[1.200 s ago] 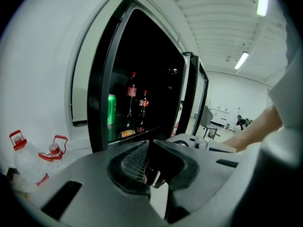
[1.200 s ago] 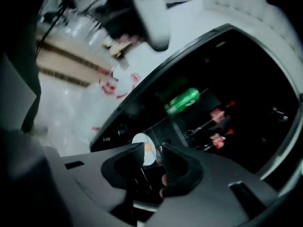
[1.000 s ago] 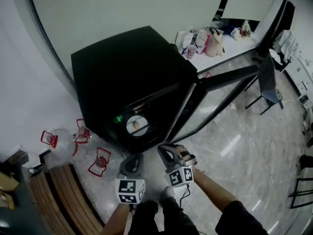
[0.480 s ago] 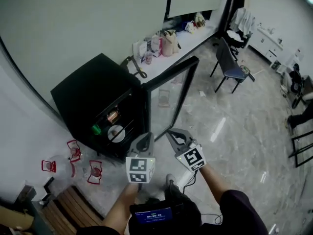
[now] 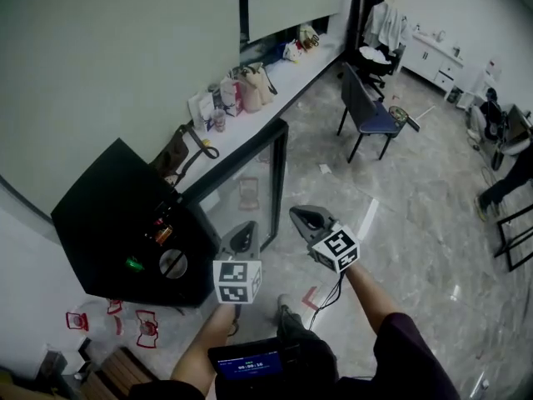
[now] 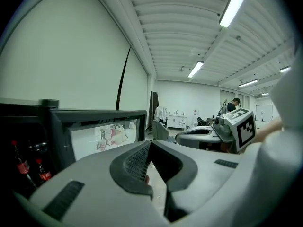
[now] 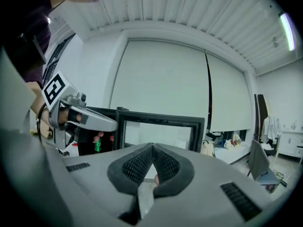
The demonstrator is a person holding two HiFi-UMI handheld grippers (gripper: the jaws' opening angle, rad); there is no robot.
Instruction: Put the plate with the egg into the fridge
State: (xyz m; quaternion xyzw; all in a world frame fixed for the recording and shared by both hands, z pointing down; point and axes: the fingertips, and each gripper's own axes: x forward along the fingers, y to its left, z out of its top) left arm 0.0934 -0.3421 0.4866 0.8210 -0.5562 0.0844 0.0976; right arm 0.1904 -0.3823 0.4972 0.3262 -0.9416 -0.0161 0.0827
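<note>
The black fridge stands at the left with its glass door swung wide. Inside it a white plate sits on a shelf; the egg is too small to make out. Both grippers hang in the air in front of the fridge, apart from it. My left gripper is shut with nothing in it, and its jaws meet at the tips. To its right, my right gripper is also shut and holds nothing. Each gripper view shows the glass door beyond the jaws.
A green can and bottles sit inside the fridge. Red-handled water jugs lie on the floor by a wooden bench. A counter with bags runs behind the door. A blue chair stands farther back.
The head view has pulled back and swung, so the fridge has slid to the left and looks smaller. Both grippers have come away from the fridge opening. The door stays wide and the plate stays inside.
</note>
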